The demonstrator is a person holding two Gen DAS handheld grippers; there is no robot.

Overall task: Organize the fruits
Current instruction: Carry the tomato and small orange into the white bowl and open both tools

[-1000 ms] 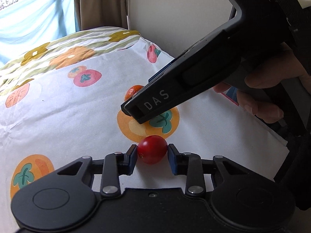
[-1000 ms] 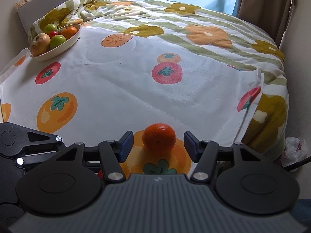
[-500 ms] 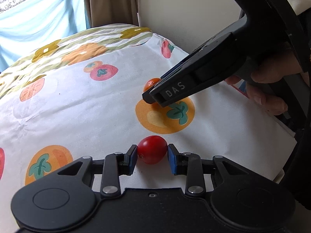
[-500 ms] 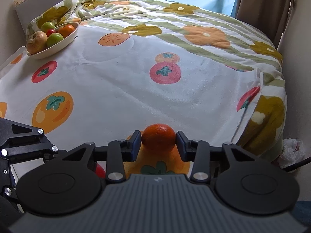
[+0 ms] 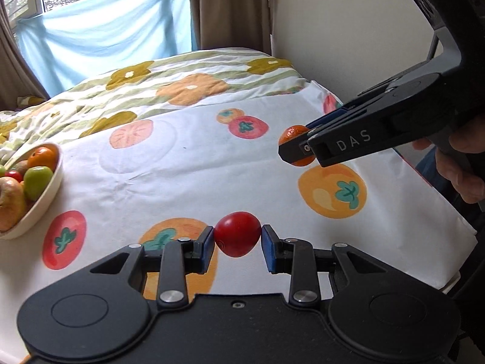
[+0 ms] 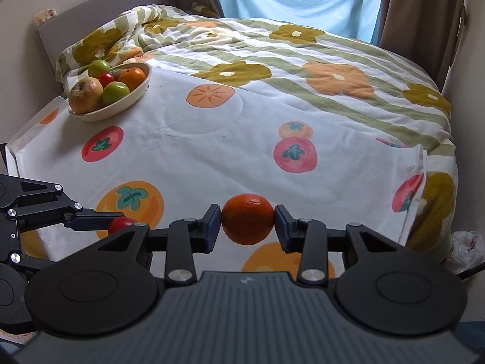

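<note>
My left gripper [image 5: 238,239] is shut on a red tomato [image 5: 237,238] and holds it above the fruit-print cloth. My right gripper [image 6: 247,220] is shut on an orange mandarin [image 6: 247,219], also lifted off the cloth. In the left wrist view the right gripper [image 5: 298,148] shows at the right with the mandarin [image 5: 291,133] in it. In the right wrist view the left gripper [image 6: 116,223] and the tomato [image 6: 120,224] show at the lower left. A cream bowl [image 6: 121,101] with several fruits stands at the far left; it also shows in the left wrist view [image 5: 39,209].
The white fruit-print cloth [image 6: 212,151] lies over a striped flowered quilt [image 6: 303,57] on a bed. A wall [image 5: 348,30] and curtains [image 6: 421,6] close in the far side. A white plastic bag [image 6: 466,247] lies on the floor by the bed's right edge.
Both grippers have risen with their fruits. The right gripper closed on the mandarin and lifted it. The left wrist view has swung left, bringing the bowl into view.
</note>
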